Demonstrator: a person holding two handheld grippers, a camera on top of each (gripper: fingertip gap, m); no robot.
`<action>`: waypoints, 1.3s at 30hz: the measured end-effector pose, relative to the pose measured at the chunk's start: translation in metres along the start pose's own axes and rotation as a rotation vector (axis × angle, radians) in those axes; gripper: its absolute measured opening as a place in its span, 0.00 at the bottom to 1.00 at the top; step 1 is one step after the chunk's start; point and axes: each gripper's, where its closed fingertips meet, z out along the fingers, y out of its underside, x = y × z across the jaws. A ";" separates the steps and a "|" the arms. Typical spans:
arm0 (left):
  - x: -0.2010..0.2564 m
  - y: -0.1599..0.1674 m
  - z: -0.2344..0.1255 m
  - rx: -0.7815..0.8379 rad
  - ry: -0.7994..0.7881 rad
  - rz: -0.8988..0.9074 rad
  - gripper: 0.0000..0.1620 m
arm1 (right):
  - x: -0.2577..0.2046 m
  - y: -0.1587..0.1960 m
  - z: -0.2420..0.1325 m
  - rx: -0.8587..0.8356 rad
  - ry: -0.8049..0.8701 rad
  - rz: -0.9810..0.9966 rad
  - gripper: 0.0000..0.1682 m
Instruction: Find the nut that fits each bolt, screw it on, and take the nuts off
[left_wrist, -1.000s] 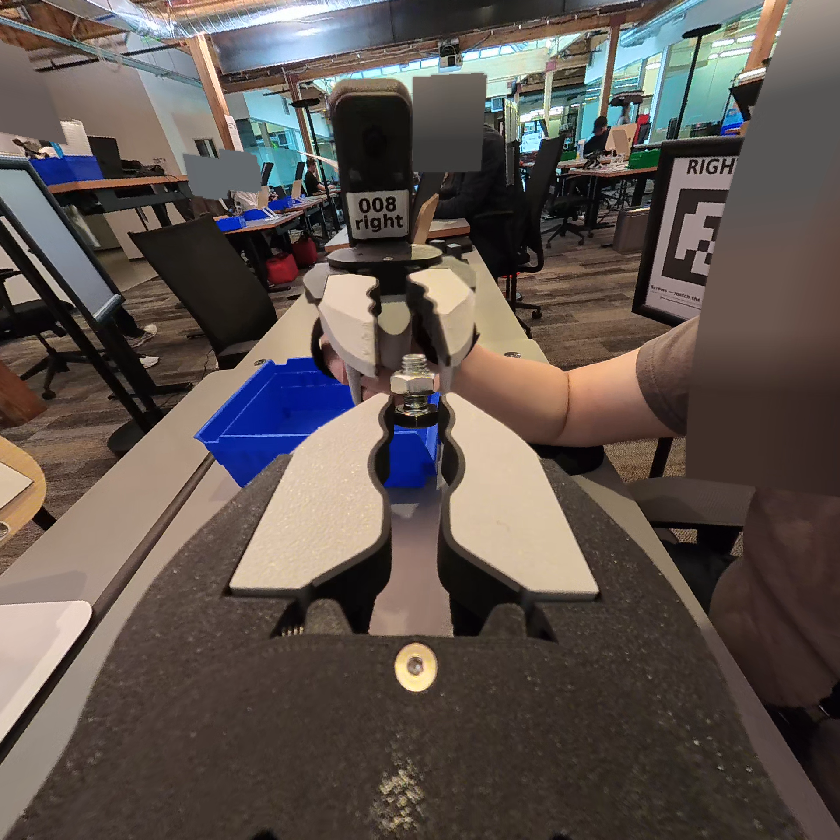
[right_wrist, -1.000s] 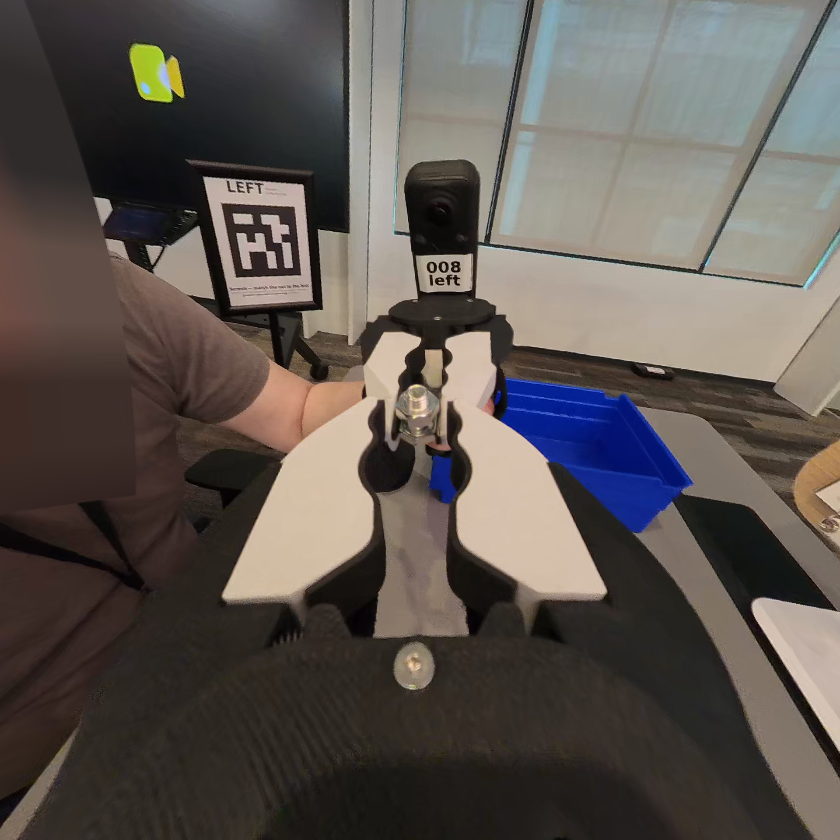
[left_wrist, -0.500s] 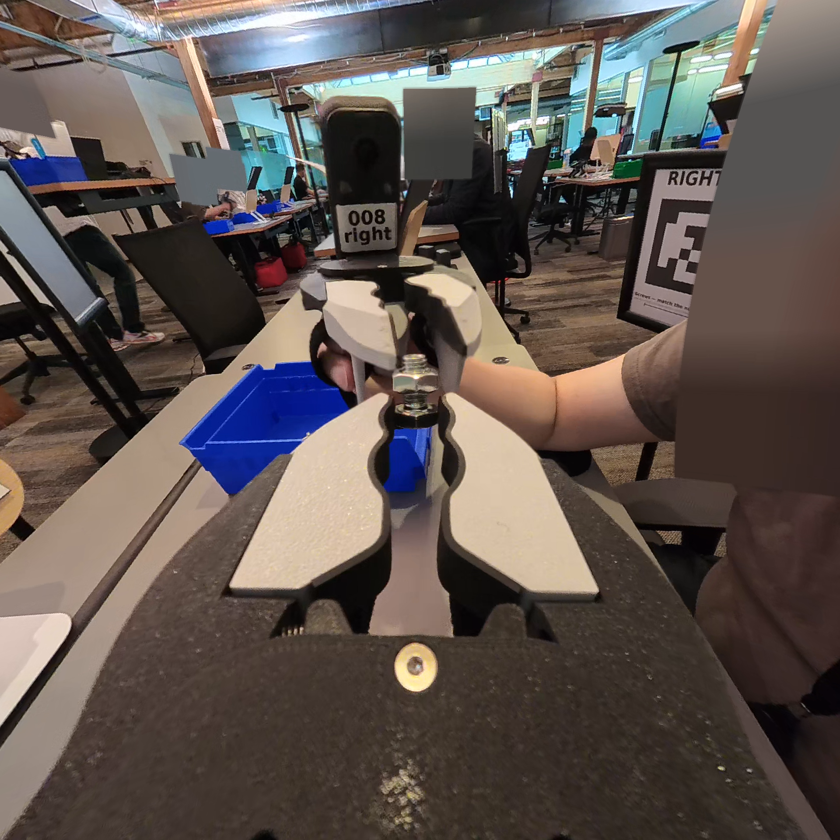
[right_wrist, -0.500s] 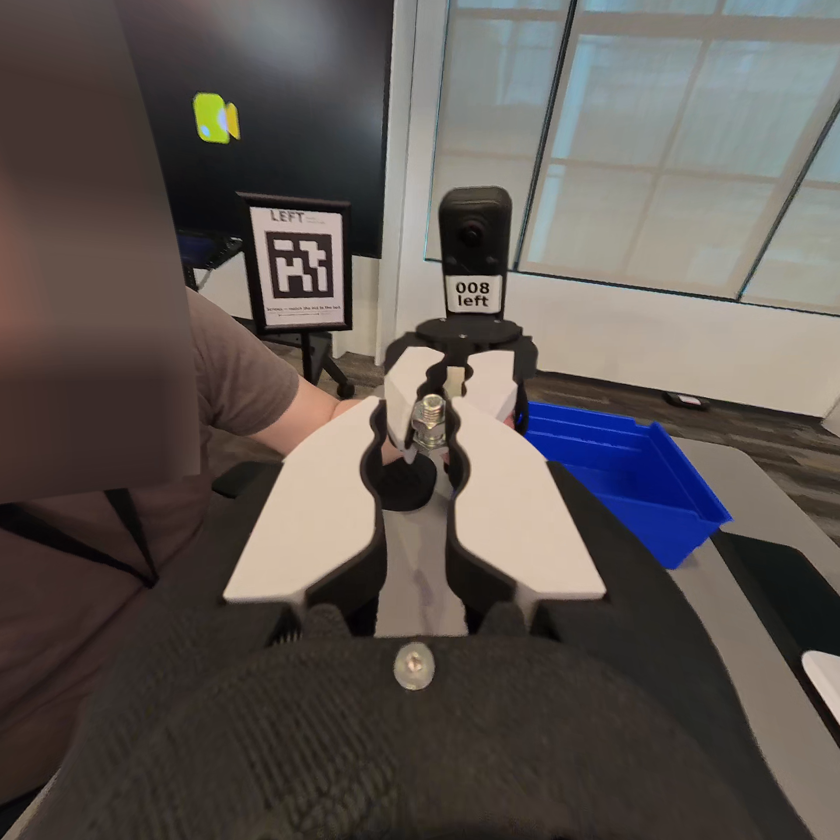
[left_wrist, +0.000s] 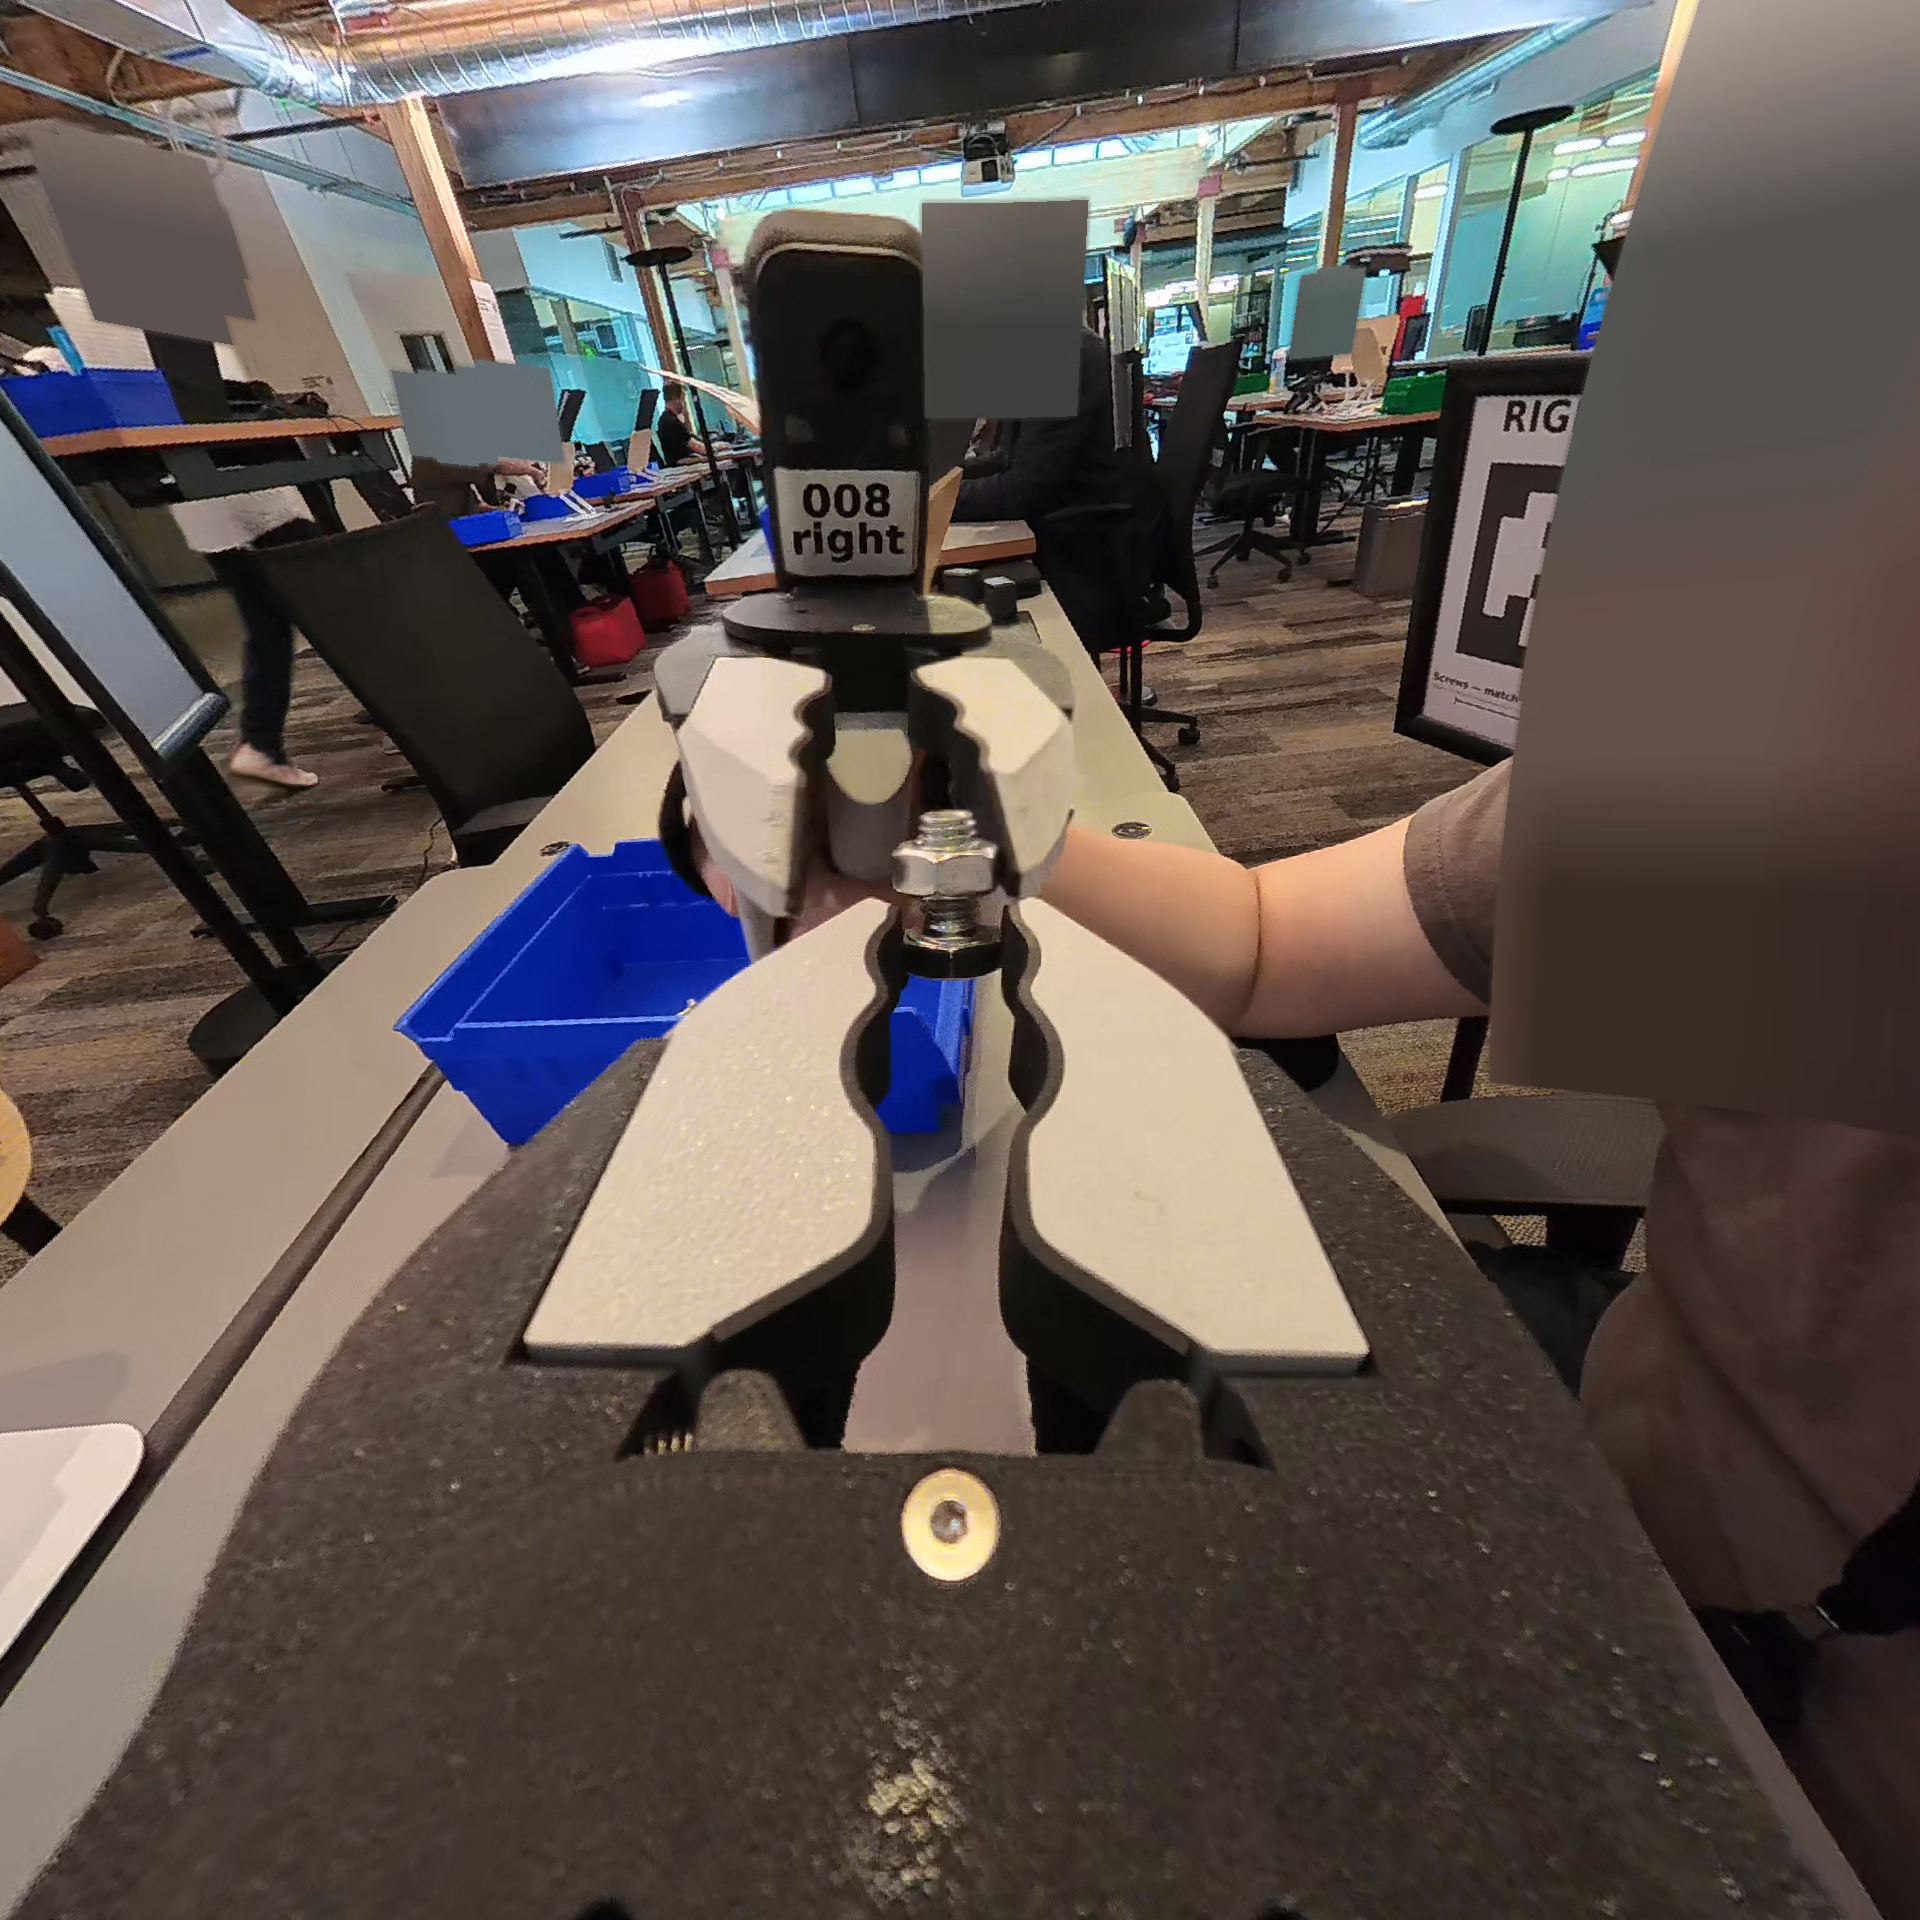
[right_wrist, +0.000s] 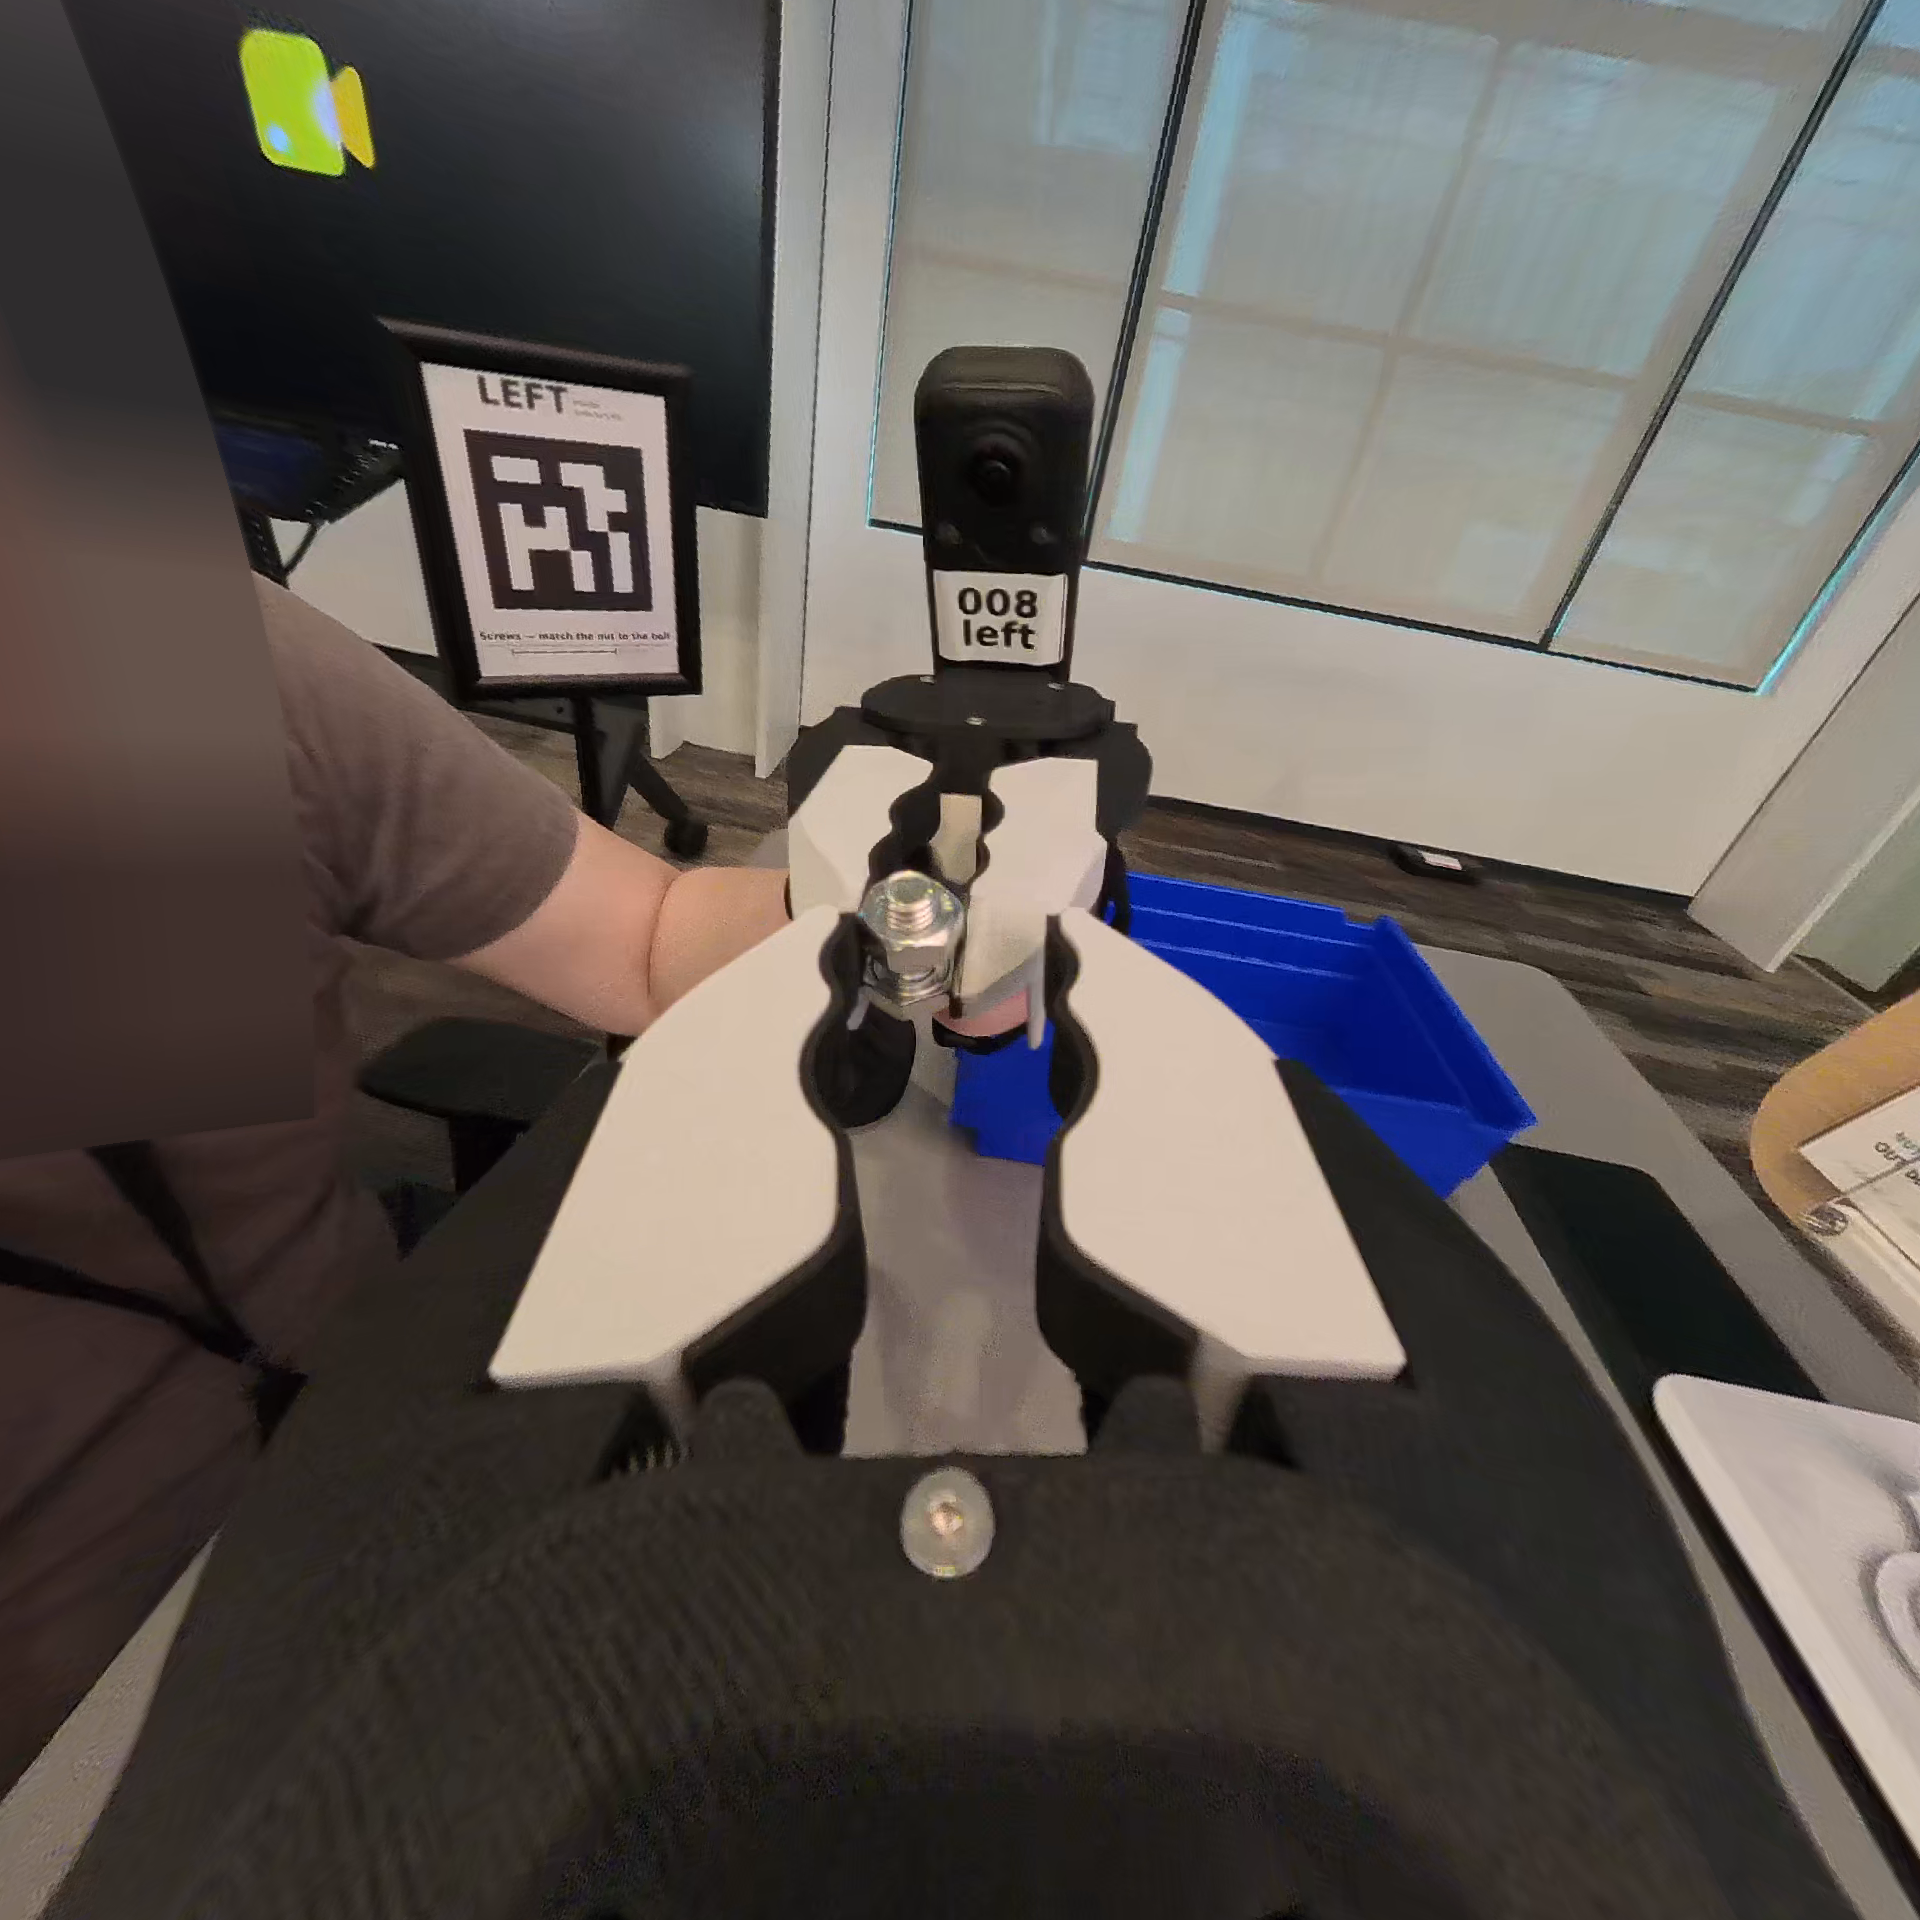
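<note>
My left gripper (left_wrist: 943, 935) is shut on the head end of a silver bolt (left_wrist: 940, 920) and holds it upright above the table. A silver hex nut (left_wrist: 943, 868) sits on the bolt's thread, with a few threads above it. My right gripper (right_wrist: 940, 940) faces the left one. Its jaws stand open around the nut (right_wrist: 914, 935), which lies close to its left finger (right_wrist: 727, 1091), with a gap on the other side. In the left wrist view the nut sits in front of one white finger (left_wrist: 1023, 769) of the right gripper.
A blue plastic bin (left_wrist: 582, 977) stands on the grey table (left_wrist: 260, 1174) under the grippers; it also shows in the right wrist view (right_wrist: 1299, 997). A white object (right_wrist: 1818, 1558) lies at the table edge. The person's forearm (left_wrist: 1299, 935) and torso are close by. The grippers are tip to tip, or close to it.
The right gripper's jaws have widened from their hold on the nut. The nut and bolt now sit left of centre between them. The left gripper still holds the bolt.
</note>
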 end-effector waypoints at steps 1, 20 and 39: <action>-0.001 0.001 0.000 -0.005 -0.006 0.004 0.11 | 0.001 0.001 -0.001 -0.003 0.002 -0.003 0.20; 0.000 -0.005 -0.004 0.014 0.000 -0.001 0.11 | -0.002 -0.010 -0.009 0.060 -0.043 0.059 0.19; 0.005 -0.006 -0.002 0.033 0.029 -0.016 0.11 | 0.002 -0.004 -0.008 0.028 -0.018 0.048 0.17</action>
